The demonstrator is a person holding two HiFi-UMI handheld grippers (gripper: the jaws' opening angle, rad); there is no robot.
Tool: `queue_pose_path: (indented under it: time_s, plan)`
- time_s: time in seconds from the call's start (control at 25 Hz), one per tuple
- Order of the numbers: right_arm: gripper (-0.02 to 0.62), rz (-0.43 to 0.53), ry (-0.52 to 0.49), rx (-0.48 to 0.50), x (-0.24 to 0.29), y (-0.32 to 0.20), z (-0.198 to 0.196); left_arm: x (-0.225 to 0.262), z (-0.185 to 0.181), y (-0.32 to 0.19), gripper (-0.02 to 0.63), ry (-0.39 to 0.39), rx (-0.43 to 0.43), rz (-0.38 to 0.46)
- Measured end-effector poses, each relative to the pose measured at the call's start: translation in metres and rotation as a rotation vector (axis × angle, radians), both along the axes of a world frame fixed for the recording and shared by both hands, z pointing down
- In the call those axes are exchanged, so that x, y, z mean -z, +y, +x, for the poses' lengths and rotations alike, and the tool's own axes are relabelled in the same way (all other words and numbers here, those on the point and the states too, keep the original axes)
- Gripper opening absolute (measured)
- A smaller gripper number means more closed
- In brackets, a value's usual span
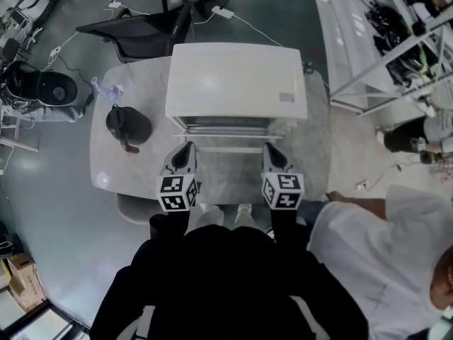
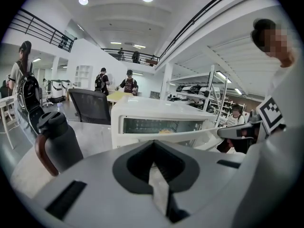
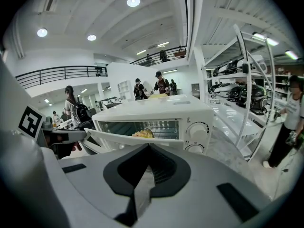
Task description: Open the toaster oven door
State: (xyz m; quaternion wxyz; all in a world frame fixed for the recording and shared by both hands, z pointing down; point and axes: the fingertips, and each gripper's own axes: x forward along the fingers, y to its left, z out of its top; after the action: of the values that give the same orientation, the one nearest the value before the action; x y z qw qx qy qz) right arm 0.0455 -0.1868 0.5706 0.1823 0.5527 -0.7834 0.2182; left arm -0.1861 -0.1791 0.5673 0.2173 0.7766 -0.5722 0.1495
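Observation:
A white toaster oven (image 1: pixel 236 80) stands on the marble table (image 1: pixel 315 154). Its glass door (image 1: pixel 228 137) hangs partly open, tilted toward me, and something yellowish (image 3: pixel 141 134) lies on the rack inside. My left gripper (image 1: pixel 187 149) is just in front of the door's left end, and my right gripper (image 1: pixel 272 151) is in front of its right end. Both are shut with nothing between the jaws. In the left gripper view the door (image 2: pixel 190 137) slants down behind the gripper (image 2: pixel 153 145). The right gripper view shows the door (image 3: pixel 137 140) and the dials (image 3: pixel 198 129) beyond the gripper (image 3: pixel 150 148).
A black jug with a handle (image 1: pixel 127 125) (image 2: pixel 58 142) stands on the table left of the oven, with a clear bottle (image 1: pixel 105 88) behind it. A black chair (image 1: pixel 145 28) sits beyond the table. A person in white (image 1: pixel 386 243) is at my right, near metal shelving (image 1: pixel 396 44).

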Motion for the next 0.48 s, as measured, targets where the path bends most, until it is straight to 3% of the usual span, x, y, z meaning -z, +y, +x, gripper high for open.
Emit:
queue_pose_path:
  time_s: [0.48]
  plan:
    - [0.003, -0.048, -0.025, 0.011, -0.010, 0.020, 0.001, -0.009, 0.002, 0.018, 0.003, 0.013, 0.003, -0.034]
